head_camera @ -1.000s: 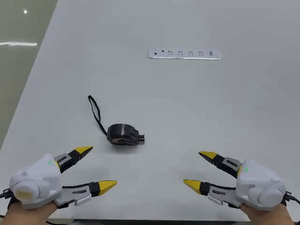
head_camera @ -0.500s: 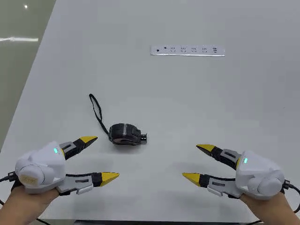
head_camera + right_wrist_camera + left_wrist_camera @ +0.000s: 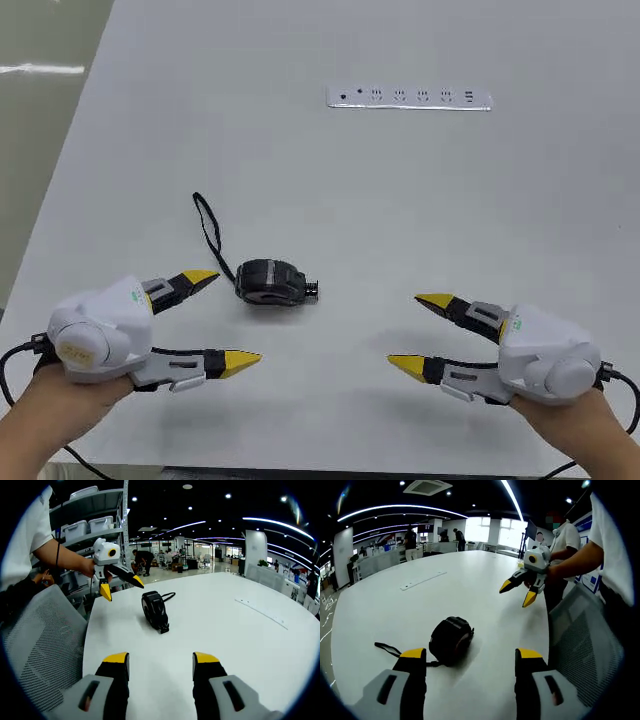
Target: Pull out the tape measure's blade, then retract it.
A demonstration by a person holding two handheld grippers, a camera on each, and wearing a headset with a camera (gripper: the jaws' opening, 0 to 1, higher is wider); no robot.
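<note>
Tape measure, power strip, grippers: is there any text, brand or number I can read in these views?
No text here can be read.
Tape measure: any marking on the case is too small and blurred to read.
Power strip: marks by the sockets are too small to read.
Left gripper: the yellow sticker on its body has print too small to read.
</note>
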